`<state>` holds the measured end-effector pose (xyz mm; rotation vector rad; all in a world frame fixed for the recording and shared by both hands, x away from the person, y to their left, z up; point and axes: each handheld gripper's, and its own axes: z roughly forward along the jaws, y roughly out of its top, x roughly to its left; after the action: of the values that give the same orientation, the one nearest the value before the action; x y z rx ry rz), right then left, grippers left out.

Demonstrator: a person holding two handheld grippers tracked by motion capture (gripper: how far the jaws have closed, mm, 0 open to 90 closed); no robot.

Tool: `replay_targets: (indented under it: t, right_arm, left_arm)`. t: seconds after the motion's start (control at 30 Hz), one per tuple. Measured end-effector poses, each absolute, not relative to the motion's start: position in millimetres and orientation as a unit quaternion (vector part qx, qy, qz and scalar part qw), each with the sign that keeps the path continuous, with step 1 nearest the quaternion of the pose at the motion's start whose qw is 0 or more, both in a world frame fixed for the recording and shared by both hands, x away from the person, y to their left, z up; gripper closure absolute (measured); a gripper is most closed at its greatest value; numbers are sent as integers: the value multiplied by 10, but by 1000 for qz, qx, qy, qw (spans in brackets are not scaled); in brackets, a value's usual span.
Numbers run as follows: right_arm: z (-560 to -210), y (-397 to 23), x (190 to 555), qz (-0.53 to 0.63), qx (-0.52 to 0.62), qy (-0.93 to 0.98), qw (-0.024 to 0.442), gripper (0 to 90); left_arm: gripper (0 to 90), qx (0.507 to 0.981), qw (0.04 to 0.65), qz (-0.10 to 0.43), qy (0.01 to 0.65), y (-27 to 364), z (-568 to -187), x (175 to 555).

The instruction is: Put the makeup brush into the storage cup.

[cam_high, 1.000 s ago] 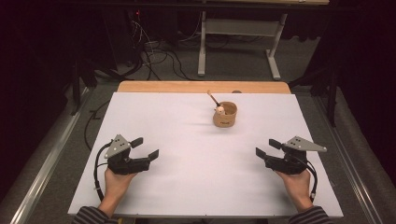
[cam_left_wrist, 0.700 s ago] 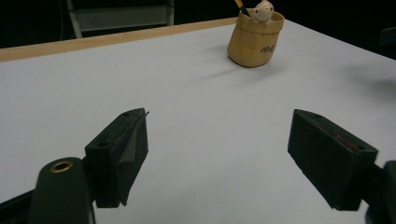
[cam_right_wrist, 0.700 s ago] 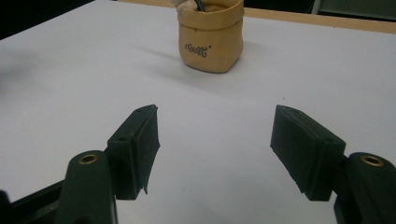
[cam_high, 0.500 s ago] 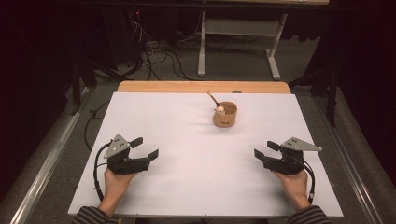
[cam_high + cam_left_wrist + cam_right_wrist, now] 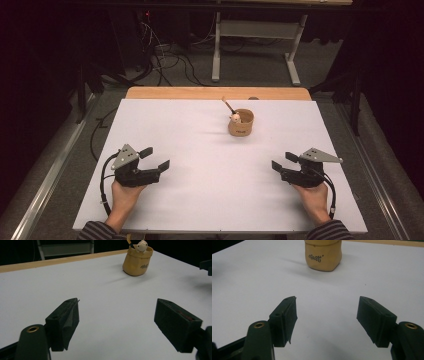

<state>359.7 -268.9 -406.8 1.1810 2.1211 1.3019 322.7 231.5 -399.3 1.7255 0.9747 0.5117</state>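
Observation:
A small tan cup (image 5: 241,123) stands right of centre toward the far side of the white table (image 5: 200,145). In it are a dark stick and a small pale figure (image 5: 234,117). The left gripper view has the cup (image 5: 137,260) at upper right; the right gripper view has the cup (image 5: 323,254) at top centre. My left gripper (image 5: 155,158) rests low at the near left, open, with nothing between its fingers (image 5: 65,320). At the near right my right gripper (image 5: 282,161) is open too, its fingers (image 5: 286,317) wide apart over bare table.
A wooden strip (image 5: 215,93) runs along the table's far edge. Beyond it are a metal frame's legs (image 5: 216,50) and cables (image 5: 170,62) on the grey floor. A rail (image 5: 45,175) runs along the floor to the left.
My right gripper has shifted slightly toward the table's near edge. The left gripper and the cup have stayed where they were.

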Motion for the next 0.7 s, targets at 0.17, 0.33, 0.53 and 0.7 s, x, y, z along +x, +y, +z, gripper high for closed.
replay_targets:
  t: [0.17, 0.33, 0.53, 0.7]
  right_arm:
    - [-4100, -2713, 3613, 463, 429, 752, 190, 344]
    - [-4120, -2729, 3610, 461, 433, 750, 192, 345]
    - [-4145, -2720, 3610, 460, 432, 752, 189, 343]
    - [-4155, -2694, 3594, 461, 432, 753, 184, 343]
  left_arm:
    - [207, 720, 520, 213, 408, 2315, -3995, 3230]
    - [207, 720, 520, 212, 408, 2308, -3996, 3225]
    - [207, 720, 520, 212, 408, 2306, -3995, 3222]
    - [207, 719, 520, 213, 408, 2309, -3996, 3225]
